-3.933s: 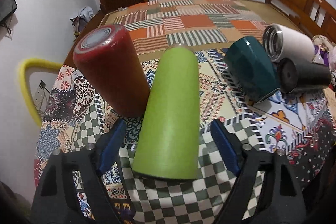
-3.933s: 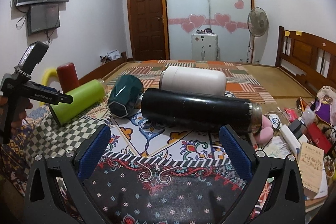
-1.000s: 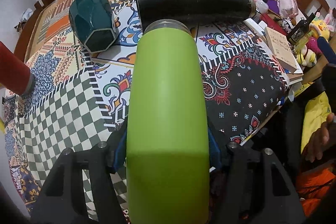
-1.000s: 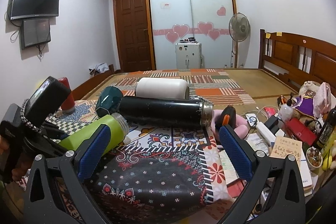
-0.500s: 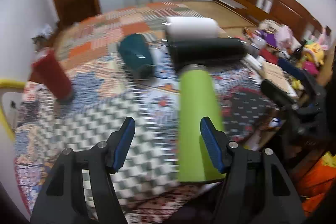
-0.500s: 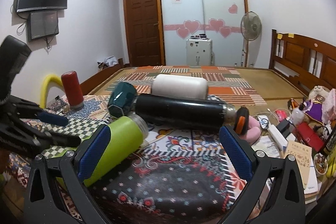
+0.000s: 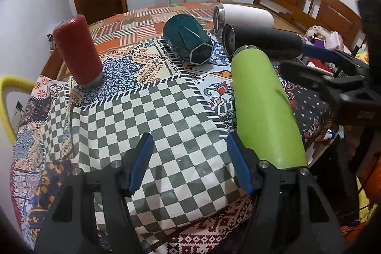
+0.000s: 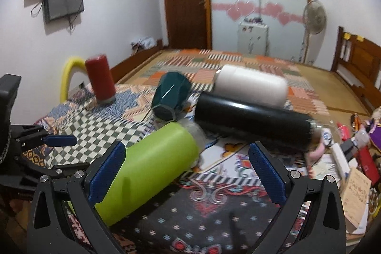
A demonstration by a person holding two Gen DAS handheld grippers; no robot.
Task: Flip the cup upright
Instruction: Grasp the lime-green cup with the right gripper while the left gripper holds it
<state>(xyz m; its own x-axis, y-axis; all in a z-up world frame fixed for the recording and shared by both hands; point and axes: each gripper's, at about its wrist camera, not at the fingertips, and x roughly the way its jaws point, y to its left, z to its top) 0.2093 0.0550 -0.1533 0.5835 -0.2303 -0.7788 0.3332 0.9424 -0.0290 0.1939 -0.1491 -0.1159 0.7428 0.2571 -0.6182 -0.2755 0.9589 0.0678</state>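
Green cup [image 7: 262, 106] lies on its side on the tablecloth [image 7: 166, 116] — no legible writing. Left gripper [image 7: 190, 161] and right gripper [image 8: 188, 170] both spread wide, empty.

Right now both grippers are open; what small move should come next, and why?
Probably move the right gripper a little to its left, so its jaws stand on both sides of the green bottle. The bottle lies on its side on the tablecloth, ungripped; the left gripper is beside it, holding nothing.
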